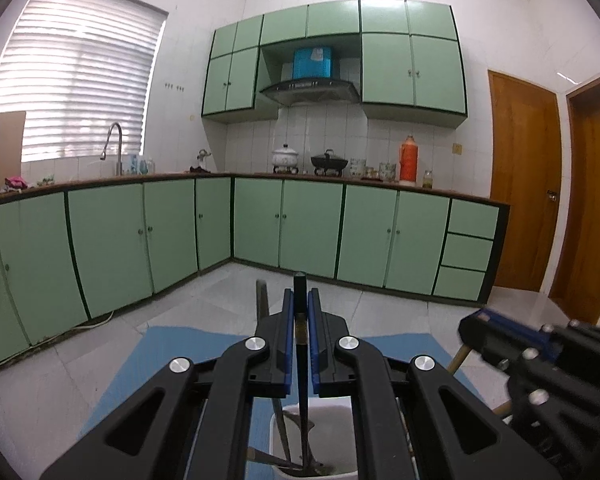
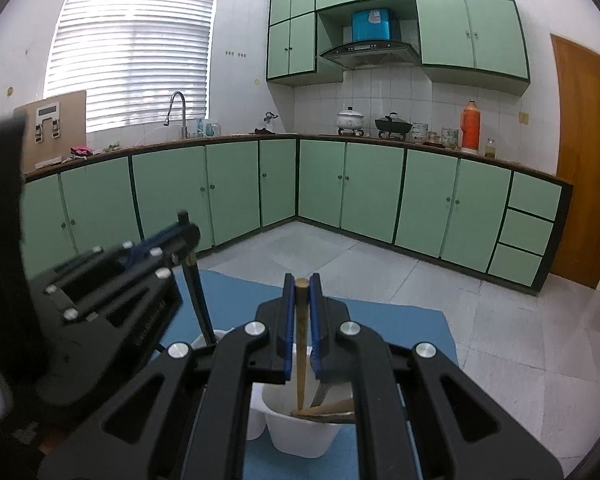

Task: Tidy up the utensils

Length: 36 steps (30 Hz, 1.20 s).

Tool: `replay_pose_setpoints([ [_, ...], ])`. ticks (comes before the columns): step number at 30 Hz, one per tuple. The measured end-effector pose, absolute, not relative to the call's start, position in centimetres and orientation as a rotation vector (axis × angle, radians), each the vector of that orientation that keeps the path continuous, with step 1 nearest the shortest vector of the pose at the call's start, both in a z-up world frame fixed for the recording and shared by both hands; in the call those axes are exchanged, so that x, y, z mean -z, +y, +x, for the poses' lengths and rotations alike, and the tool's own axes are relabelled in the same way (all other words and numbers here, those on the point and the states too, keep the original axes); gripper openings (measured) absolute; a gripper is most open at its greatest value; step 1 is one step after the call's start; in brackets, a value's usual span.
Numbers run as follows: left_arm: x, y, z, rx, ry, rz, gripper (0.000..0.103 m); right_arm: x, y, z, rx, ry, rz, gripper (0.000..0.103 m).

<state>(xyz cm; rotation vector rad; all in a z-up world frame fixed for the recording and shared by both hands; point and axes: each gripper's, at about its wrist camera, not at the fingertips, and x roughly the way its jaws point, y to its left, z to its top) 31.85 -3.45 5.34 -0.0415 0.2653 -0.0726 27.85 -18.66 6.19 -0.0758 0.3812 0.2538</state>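
My left gripper (image 1: 300, 300) is shut on a black-handled utensil (image 1: 300, 344) that stands upright with its lower end down in a white holder compartment (image 1: 332, 432), beside other utensils. My right gripper (image 2: 302, 292) is shut on a wooden-handled utensil (image 2: 301, 344), upright, its lower end in another white compartment (image 2: 300, 432) with a wooden spatula and a metal utensil. In the right wrist view the left gripper (image 2: 180, 236) is at left with its black utensil (image 2: 198, 292) reaching into the neighbouring compartment (image 2: 204, 338). In the left wrist view the right gripper (image 1: 480, 320) is at right.
The white holder stands on a blue mat (image 2: 400, 332) on a pale surface. Beyond are green kitchen cabinets (image 2: 372, 188), a counter with pots and an orange flask (image 2: 470, 126), a sink tap (image 2: 178, 112) and wooden doors (image 1: 524, 184).
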Motion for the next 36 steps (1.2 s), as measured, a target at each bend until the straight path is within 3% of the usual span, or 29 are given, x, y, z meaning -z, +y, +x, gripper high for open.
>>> replay_pose_setpoints([
  [8,-4.8,-3.2,31.5,0.08,0.278,-0.033,0.008,-6.2,-20.1,27.5,-0.242,0.38,-0.054,0.008],
  [10,-4.9,-3.1,31.3,0.082,0.274,-0.036,0.011,-6.2,-20.5,27.2,-0.241,0.376,-0.052,0.012],
  [13,-5.2,-3.0,30.8,0.09,0.268,-0.034,0.018,-6.3,-21.2,26.6,-0.232,0.364,-0.041,0.023],
  [17,-5.8,-2.9,30.1,0.082,0.248,-0.022,0.039,-6.8,-22.1,25.9,-0.22,0.343,-0.029,0.027],
  [26,-7.6,-1.8,28.7,0.052,0.198,-0.033,0.059,-8.0,-24.2,24.1,-0.189,0.288,0.002,0.044],
  [36,-8.1,0.2,25.2,0.036,0.156,-0.034,0.082,-8.1,-26.0,20.3,-0.163,0.23,-0.004,0.072],
])
